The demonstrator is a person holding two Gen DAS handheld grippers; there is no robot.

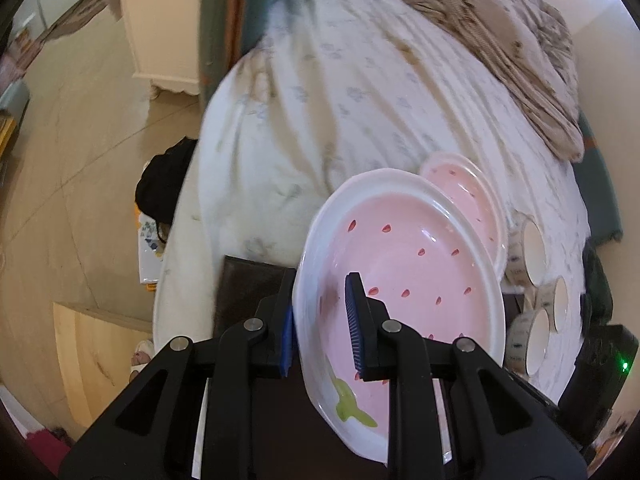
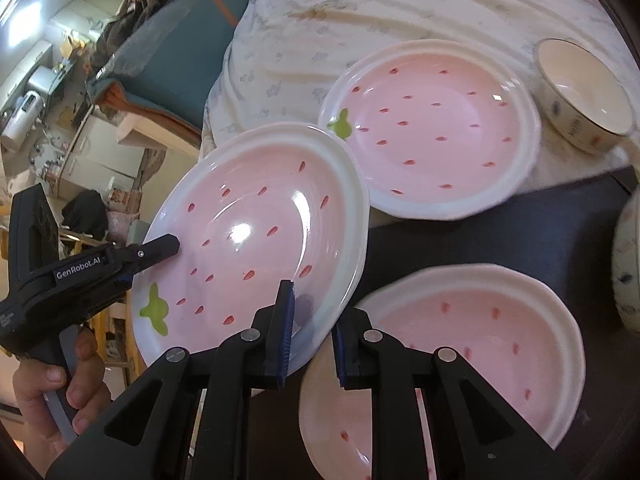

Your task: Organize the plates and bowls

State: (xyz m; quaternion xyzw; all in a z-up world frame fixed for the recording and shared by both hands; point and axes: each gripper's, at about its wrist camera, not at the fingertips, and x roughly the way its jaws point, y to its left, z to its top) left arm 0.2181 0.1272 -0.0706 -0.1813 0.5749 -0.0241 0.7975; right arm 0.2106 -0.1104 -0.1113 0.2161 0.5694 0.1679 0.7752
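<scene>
Both my claws, left [image 1: 320, 326] and right [image 2: 310, 338], pinch the glazed plate [image 2: 256, 240] by its rim at nine and five o'clock; it is stiff, slick and breakable, raised above the surface [image 2: 460, 232].

A strawberry plate [image 2: 256, 236] is held tilted in the air, its rim between the jaws of the left gripper [image 1: 322, 336] on one side and the right gripper [image 2: 312, 340] on the other. Below and to its right in the right wrist view, a second plate [image 2: 472, 360] lies on the dark bench [image 2: 500, 232]. Behind it a third plate [image 2: 432, 136] rests at the bed's edge, partly on the quilt [image 2: 360, 12]. A bowl [image 2: 580, 92] sits on the quilt just right of that plate.
</scene>
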